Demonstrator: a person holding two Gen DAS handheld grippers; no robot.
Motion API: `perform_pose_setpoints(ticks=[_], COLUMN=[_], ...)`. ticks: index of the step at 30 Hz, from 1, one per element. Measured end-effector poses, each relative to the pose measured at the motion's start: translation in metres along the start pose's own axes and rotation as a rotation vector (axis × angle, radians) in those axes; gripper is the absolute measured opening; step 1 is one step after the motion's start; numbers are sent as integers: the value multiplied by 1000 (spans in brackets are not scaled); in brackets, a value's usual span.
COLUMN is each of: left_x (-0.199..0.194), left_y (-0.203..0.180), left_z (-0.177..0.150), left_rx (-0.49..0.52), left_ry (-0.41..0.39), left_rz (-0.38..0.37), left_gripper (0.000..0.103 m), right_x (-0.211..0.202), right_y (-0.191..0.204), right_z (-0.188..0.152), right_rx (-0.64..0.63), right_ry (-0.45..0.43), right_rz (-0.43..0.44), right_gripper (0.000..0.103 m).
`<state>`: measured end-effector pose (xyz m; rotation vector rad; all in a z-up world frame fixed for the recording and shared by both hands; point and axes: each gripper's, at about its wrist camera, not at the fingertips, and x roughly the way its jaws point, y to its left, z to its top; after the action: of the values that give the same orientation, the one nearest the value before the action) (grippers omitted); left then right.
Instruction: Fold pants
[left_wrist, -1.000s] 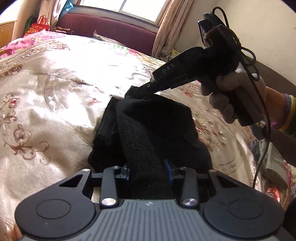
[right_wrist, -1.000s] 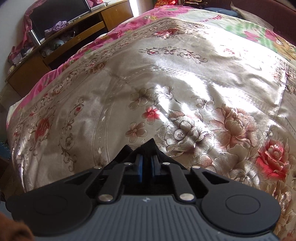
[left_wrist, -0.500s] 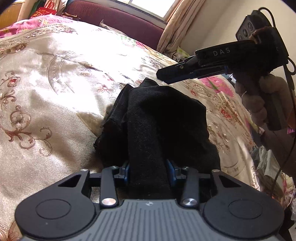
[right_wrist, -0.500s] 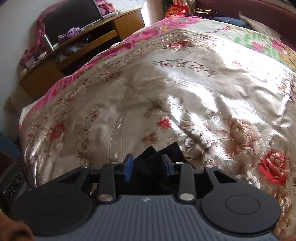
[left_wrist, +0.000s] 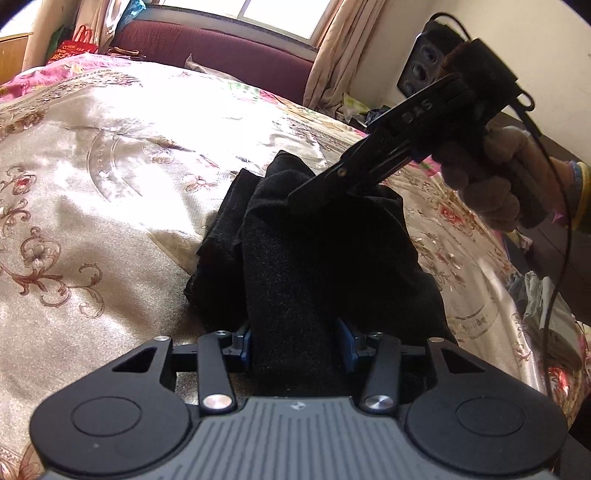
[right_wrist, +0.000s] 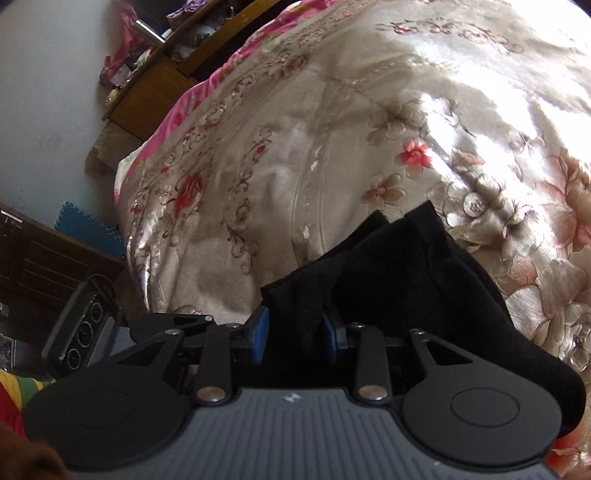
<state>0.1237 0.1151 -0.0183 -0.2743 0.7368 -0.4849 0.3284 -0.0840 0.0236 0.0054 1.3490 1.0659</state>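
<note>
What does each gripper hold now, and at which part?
Both hold the black pants. The left gripper clamps a thick folded band at the near end; the right gripper clamps a bunched fold at the far end.

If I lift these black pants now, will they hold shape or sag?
Likely sag: the pants lie bunched in soft folds. They look thick and fuzzy, so probably grippy between the left gripper fingers. The satin bedspread looks slick; they may slide.

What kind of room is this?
Most likely a bedroom in someone's home. A big bed with a shiny flowered bedspread fills the view, curtains hang at a window, and a wooden cabinet stands against the wall.
</note>
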Motion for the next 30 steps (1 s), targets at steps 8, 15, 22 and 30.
perform_pose_setpoints(ticks=[8, 15, 22, 30], left_x=[5, -1, 25, 1], left_y=[-6, -15, -2, 5], left_z=[3, 22, 40, 53], left_rx=[14, 76, 116, 109], left_ry=[20, -49, -29, -79], left_rz=[8, 31, 116, 72], left_gripper=[64, 64, 59, 51], right_x=[12, -22, -3, -37], right_y=[-24, -32, -64, -40], right_z=[-16, -26, -12, -46], right_rx=[245, 306, 435, 438], right_ry=[-291, -501, -566, -710], right_rz=[142, 96, 2, 76], right_gripper=[9, 7, 6, 6])
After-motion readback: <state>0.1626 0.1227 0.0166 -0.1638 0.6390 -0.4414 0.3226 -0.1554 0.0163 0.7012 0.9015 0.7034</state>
